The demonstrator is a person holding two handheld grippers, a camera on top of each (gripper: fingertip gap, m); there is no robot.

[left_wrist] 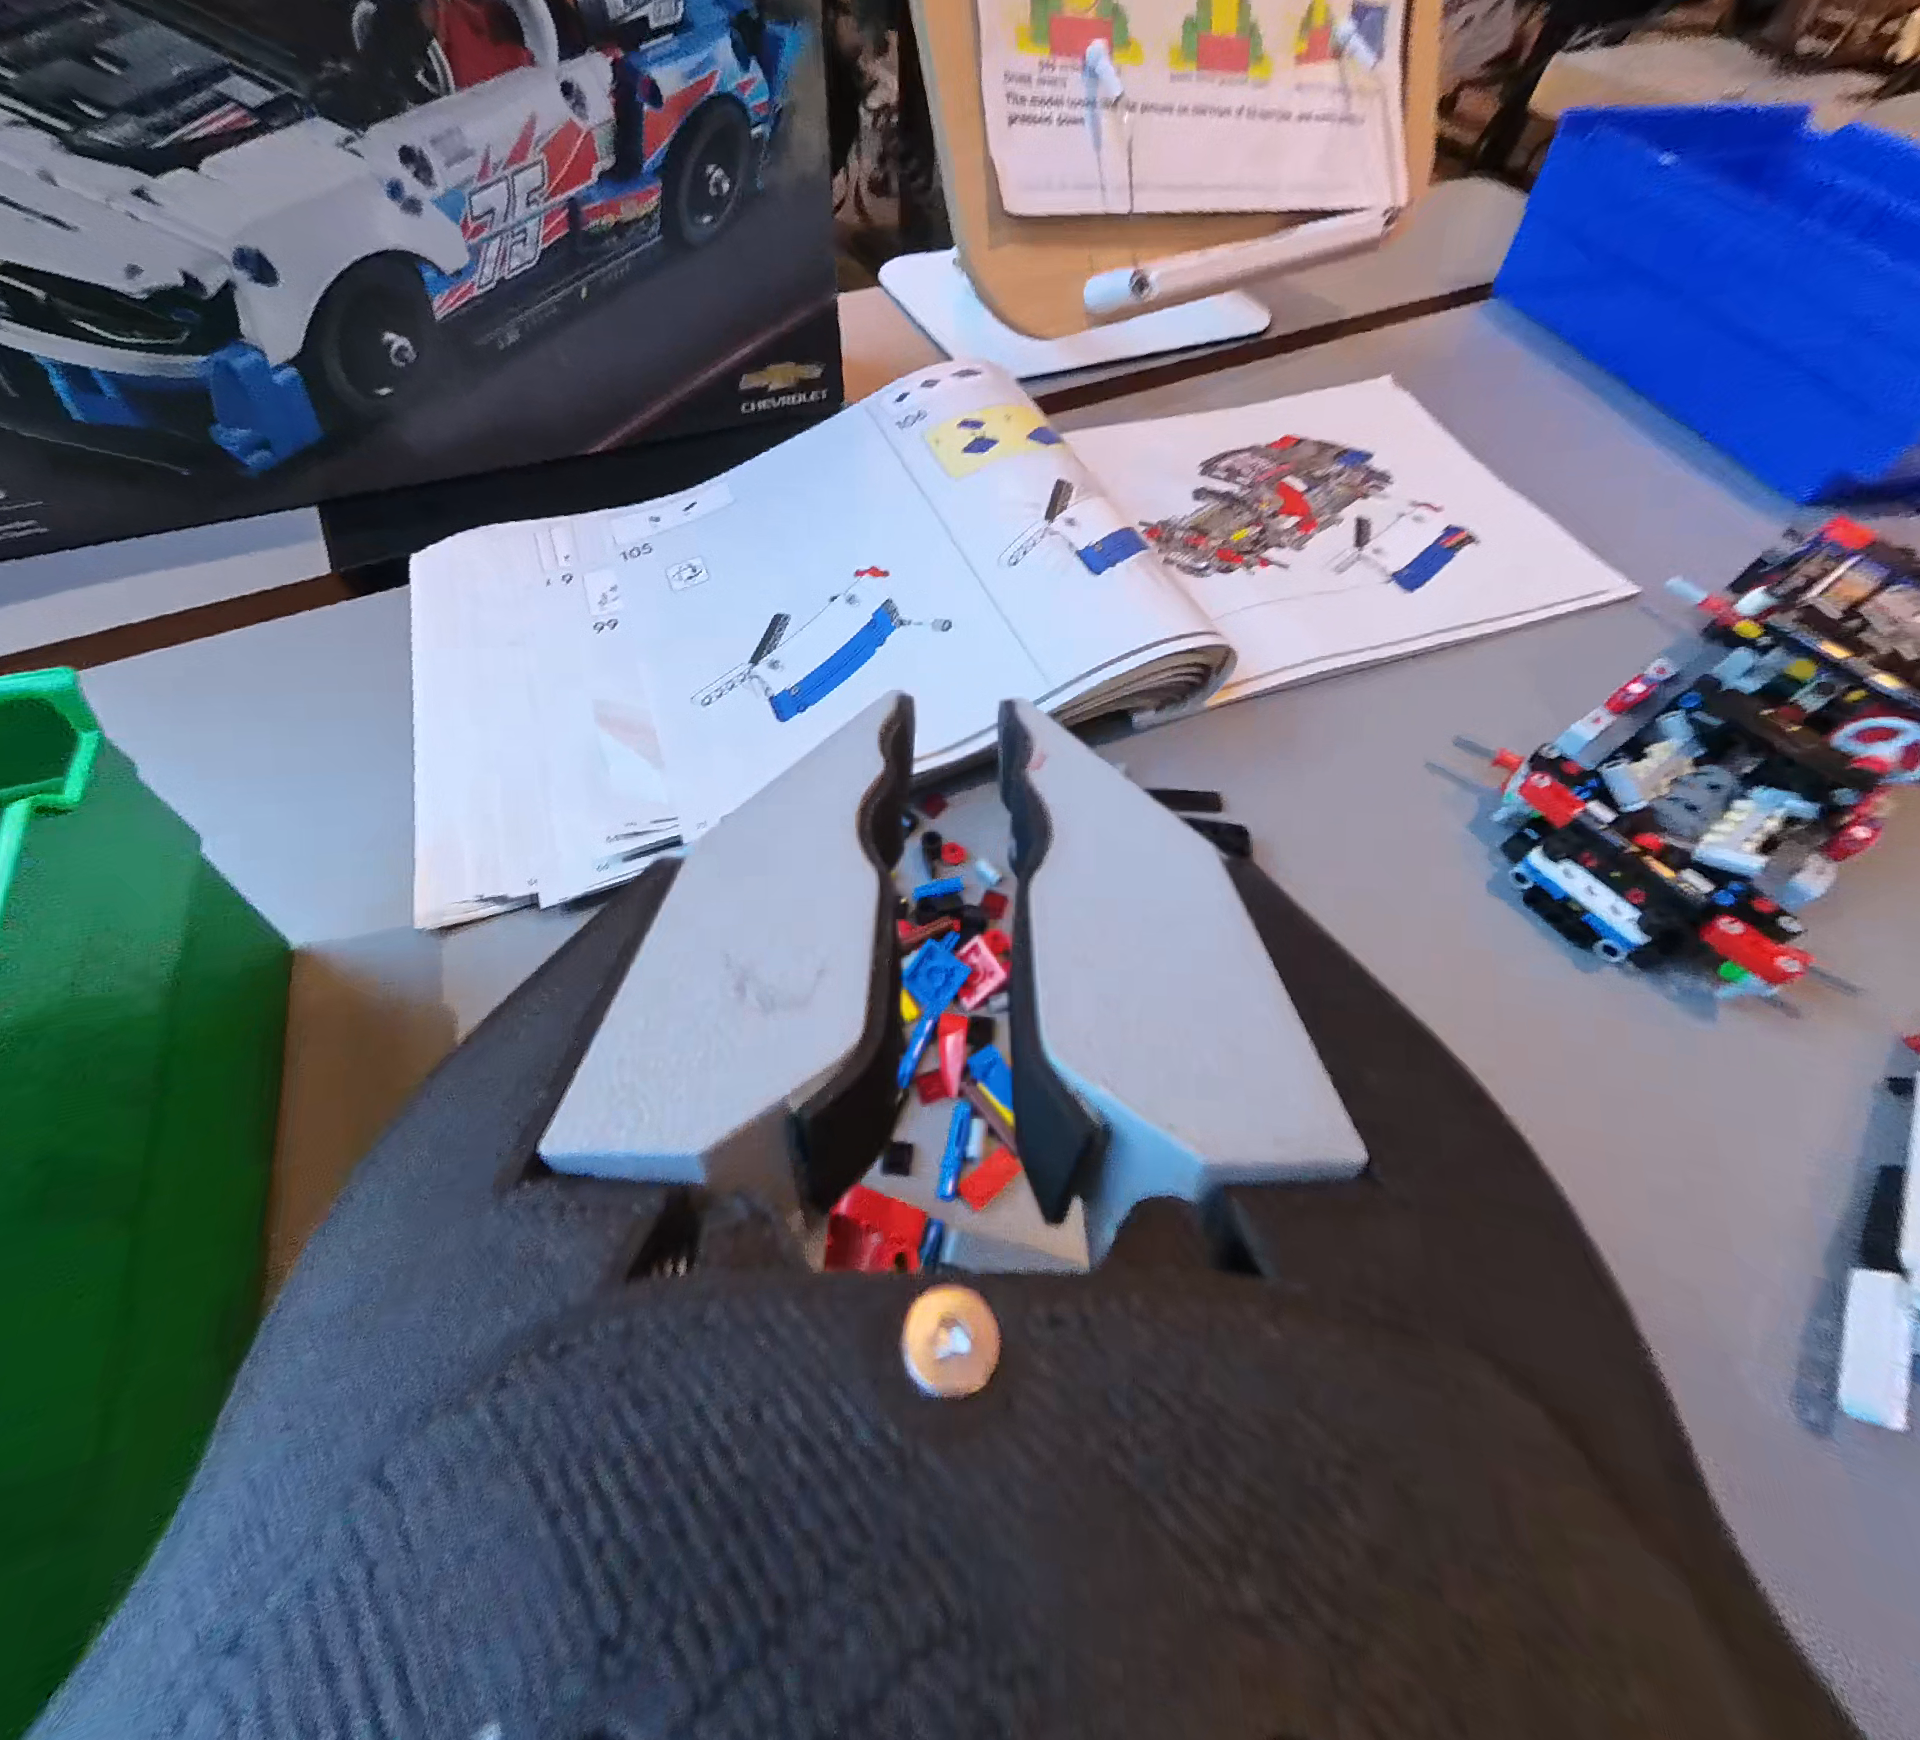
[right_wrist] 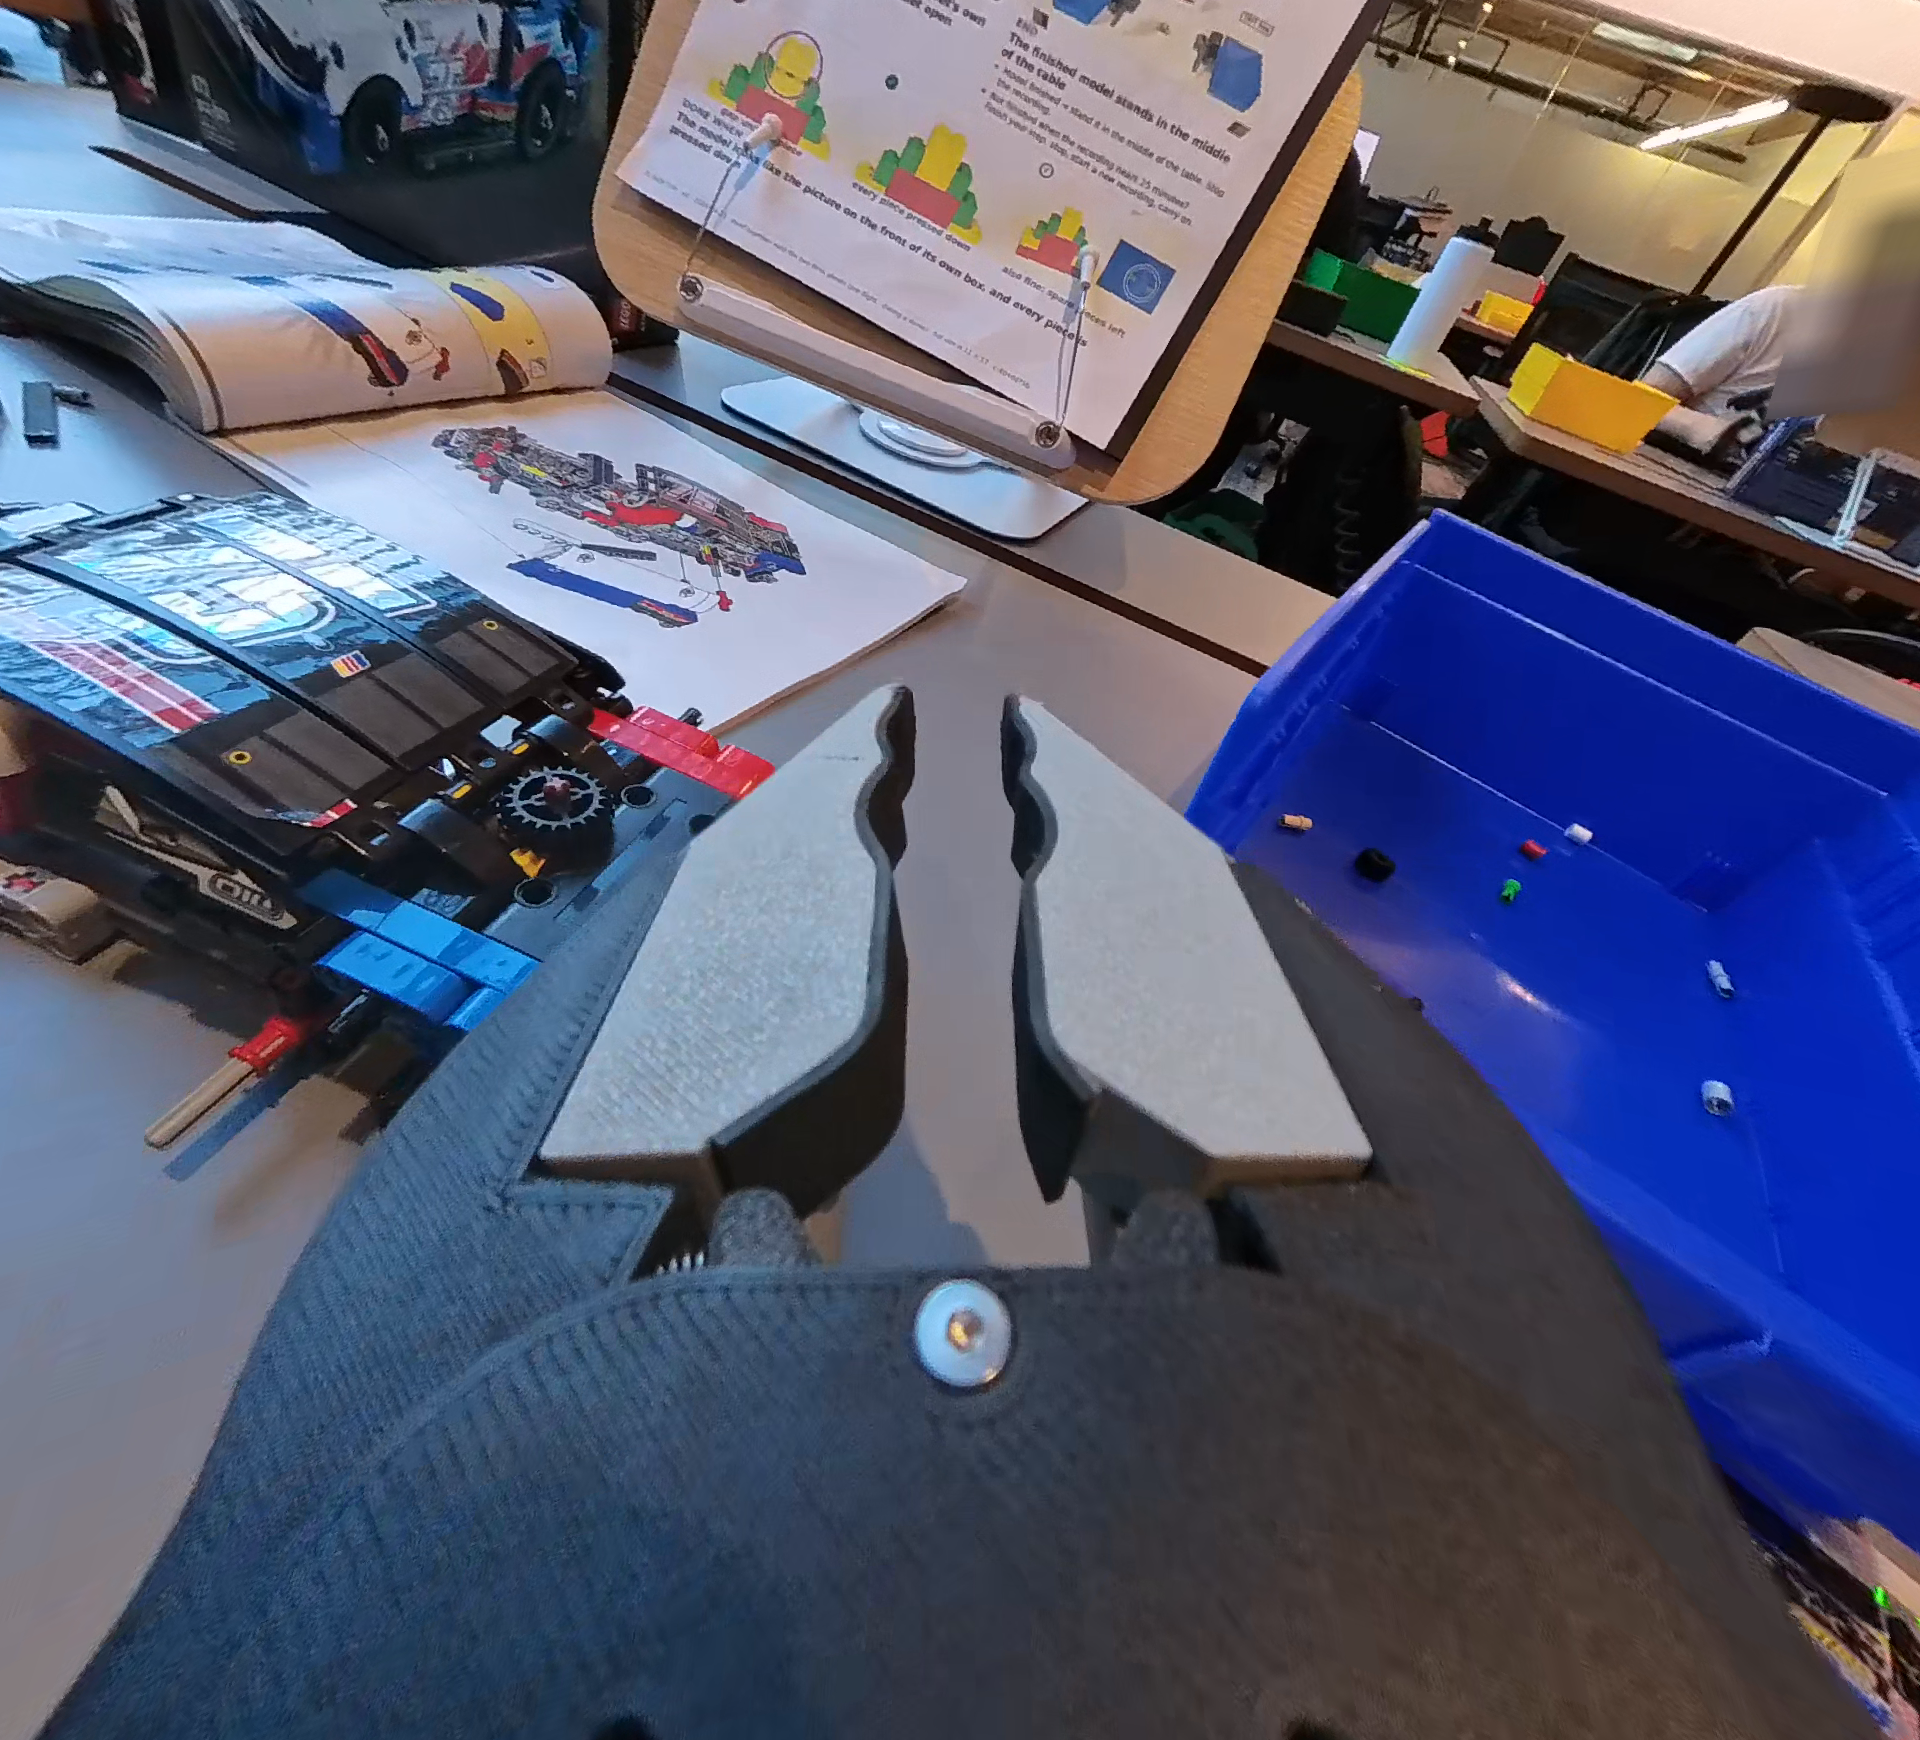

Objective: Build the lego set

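Observation:
My left gripper (left_wrist: 956, 714) is open and empty, held above a pile of small loose Lego pieces (left_wrist: 956, 994) in red, blue and black on the grey table. The partly built car model (left_wrist: 1714, 807) lies to its right. In the right wrist view the same car model (right_wrist: 312, 734), black with blue and red parts, lies left of my right gripper (right_wrist: 958, 708), which is open and empty above bare table. The open instruction booklet (left_wrist: 831, 610) lies behind the pile and also shows in the right wrist view (right_wrist: 582, 537).
A blue bin (right_wrist: 1558, 911) with a few tiny pieces stands right of my right gripper; it also shows in the left wrist view (left_wrist: 1714, 288). A green bin (left_wrist: 114, 1067) stands at the left. The set box (left_wrist: 395, 132) and a sheet stand (left_wrist: 1164, 80) stand at the back. The grippers' ends are close to 50 cm from one another. From either gripper's tips it is about 25 cm to the partly built car model (left_wrist: 1714, 807).

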